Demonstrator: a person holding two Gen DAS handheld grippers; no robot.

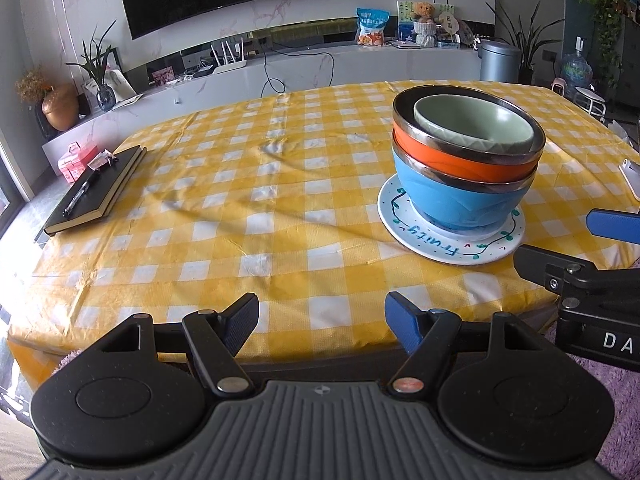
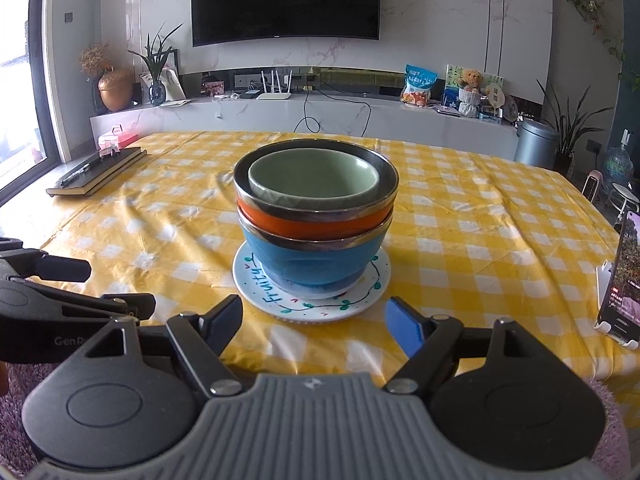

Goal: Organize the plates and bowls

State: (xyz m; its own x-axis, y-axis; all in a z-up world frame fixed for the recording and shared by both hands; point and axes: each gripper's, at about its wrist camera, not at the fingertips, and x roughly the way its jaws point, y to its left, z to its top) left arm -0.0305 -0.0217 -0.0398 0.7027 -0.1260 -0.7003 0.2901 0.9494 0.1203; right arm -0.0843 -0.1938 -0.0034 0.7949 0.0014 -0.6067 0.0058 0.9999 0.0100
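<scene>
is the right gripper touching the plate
Apart. In the right wrist view a strip of checked tablecloth shows between the open right gripper and the near rim of the plate under the stacked bowls.

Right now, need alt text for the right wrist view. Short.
A green bowl nests in an orange bowl, which nests in a blue bowl, on a white "Fruity" plate atop a yellow checked tablecloth. The open, empty right gripper sits just before the plate; a black notebook lies far left.
</scene>
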